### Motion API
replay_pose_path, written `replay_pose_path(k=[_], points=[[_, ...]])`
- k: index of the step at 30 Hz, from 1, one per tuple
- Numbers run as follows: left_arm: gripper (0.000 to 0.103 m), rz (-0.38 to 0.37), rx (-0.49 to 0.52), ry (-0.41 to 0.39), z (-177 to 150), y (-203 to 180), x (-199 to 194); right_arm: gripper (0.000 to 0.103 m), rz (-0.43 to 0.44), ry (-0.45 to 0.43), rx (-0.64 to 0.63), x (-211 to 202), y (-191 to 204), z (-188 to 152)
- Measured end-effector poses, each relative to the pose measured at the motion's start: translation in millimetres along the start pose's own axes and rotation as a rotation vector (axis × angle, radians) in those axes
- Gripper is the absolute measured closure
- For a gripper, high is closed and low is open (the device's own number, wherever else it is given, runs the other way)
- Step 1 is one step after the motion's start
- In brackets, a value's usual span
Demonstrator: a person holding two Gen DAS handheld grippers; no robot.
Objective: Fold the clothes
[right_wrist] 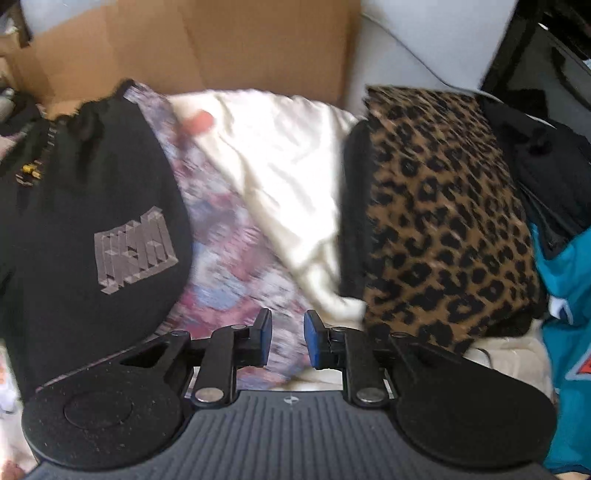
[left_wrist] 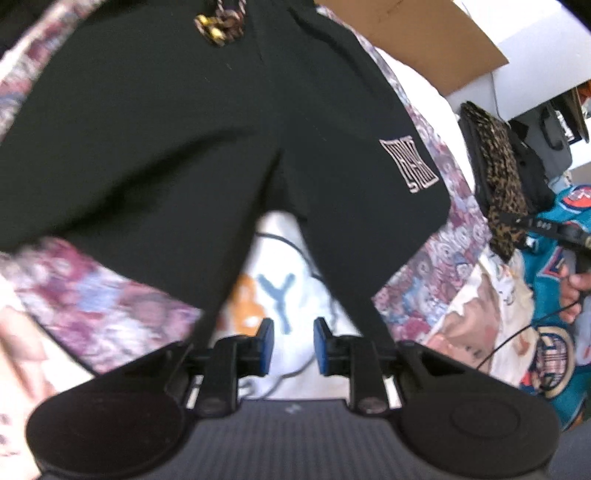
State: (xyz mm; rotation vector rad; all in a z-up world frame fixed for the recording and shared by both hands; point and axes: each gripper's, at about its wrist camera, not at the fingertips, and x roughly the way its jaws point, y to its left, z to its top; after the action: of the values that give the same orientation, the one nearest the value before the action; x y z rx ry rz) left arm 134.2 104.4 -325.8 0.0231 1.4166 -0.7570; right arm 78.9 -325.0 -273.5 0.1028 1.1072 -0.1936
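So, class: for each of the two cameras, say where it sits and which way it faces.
Left wrist: rides the left tongs, angled down at black shorts spread on a floral cover; a hand shows at right.
Right wrist: rides the right tongs, angled down at a leopard-print garment; only its tongs show.
Shared: the shorts, floral cover, leopard garment, cardboard.

Black shorts (left_wrist: 184, 129) with a pale grey block logo (right_wrist: 135, 253) and a gold-tipped drawstring (left_wrist: 218, 29), on a purple-pink-blue swirly blanket (right_wrist: 236, 251). Folded leopard-print piece (right_wrist: 443, 221) in tan and black, teal jersey (right_wrist: 569, 332), brown cardboard (right_wrist: 221, 40), cream sheet (right_wrist: 280, 155).
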Motion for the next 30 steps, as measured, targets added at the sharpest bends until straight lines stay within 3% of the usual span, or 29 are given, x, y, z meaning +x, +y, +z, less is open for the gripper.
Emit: replay_pose_path(k=[7, 14, 23, 28, 30], points=[[0.069, 0.131, -0.009, -0.03, -13.2, 16.1, -26.3, 0.078, 0.116, -0.016, 0.025, -11.8, 27.1, 7.4], [0.055, 0.181, -0.076, -0.065, -31.0, 37.5, -42.3, 0.077, 0.203, 0.014, 0.018, -10.4, 55.2, 1.6], [0.055, 0.166, -0.073, -0.047, -42.6, 39.4, -20.2, 0.073, 0.414, 0.085, 0.034, -5.0, 91.7, -19.2], [0.061, 0.156, -0.052, -0.063, -41.1, 35.5, -13.3, 0.073, 0.498, 0.127, 0.032, -0.7, 111.9, -29.1], [0.072, 0.162, -0.061, -0.051, -42.2, 37.1, -9.2, 0.073, 0.532, 0.14, 0.037, 0.8, 118.0, -32.2]])
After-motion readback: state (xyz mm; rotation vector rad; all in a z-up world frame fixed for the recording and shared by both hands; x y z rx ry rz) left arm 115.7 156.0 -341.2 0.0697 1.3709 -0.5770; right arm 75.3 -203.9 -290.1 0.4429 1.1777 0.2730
